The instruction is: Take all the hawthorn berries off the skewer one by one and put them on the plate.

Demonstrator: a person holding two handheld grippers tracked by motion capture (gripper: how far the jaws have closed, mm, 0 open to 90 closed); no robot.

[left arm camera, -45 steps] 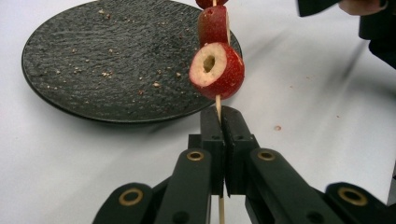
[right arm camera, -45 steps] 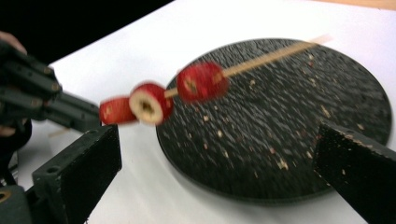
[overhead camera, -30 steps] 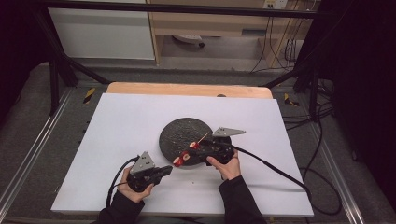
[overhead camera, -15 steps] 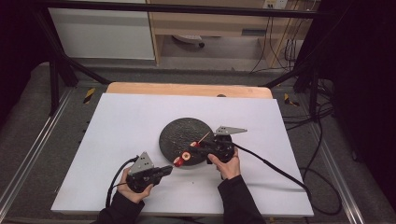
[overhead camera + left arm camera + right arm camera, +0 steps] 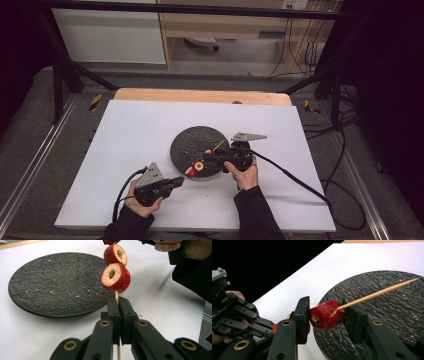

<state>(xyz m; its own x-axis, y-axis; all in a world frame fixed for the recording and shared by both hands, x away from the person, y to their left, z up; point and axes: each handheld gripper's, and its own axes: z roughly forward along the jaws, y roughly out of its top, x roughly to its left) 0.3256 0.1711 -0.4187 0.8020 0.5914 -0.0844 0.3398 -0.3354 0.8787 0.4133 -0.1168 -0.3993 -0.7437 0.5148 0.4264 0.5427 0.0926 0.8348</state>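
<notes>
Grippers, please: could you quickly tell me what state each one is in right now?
Left gripper: shut on the skewer.
Right gripper: jaws around a red fruit piece, contact unclear.

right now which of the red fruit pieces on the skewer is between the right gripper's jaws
The uppermost fruit piece, farthest up the skewer from the left hand-held gripper. The right hand-held gripper brackets it; the two cored pieces below it hang free.

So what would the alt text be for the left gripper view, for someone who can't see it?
A black two-jaw claw is shut on a thin wooden skewer threaded with cored red fruit pieces. Behind them a dark round plate dotted with crumbs sits on a white table. At the top right, a person's hand holds another black tool.
</notes>
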